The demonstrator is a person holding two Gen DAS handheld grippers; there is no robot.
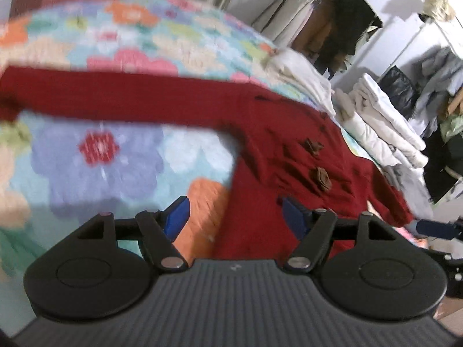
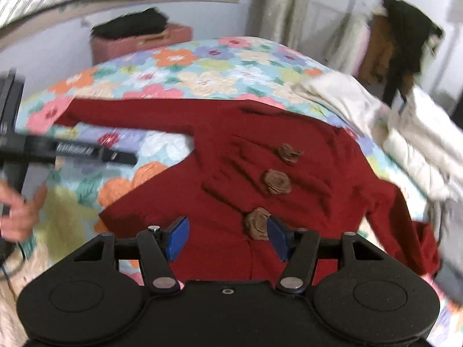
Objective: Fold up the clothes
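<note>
Red cardigan (image 2: 289,144) flat on floral bedspread (image 2: 202,69), white laundry pile (image 2: 405,133) beside, both tools wide, empty.

Left hand-held gripper (image 1: 235,217) jaws apart, empty; right hand-held gripper (image 2: 227,238) likewise.

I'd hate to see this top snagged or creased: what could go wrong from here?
1. The brown fabric rosettes stand proud of the red top; a fold across them may bulge or crush them.
2. The long sleeve lies stretched far out, so it could drag or twist when folded.
3. The white laundry pile sits close and may get caught.
</note>
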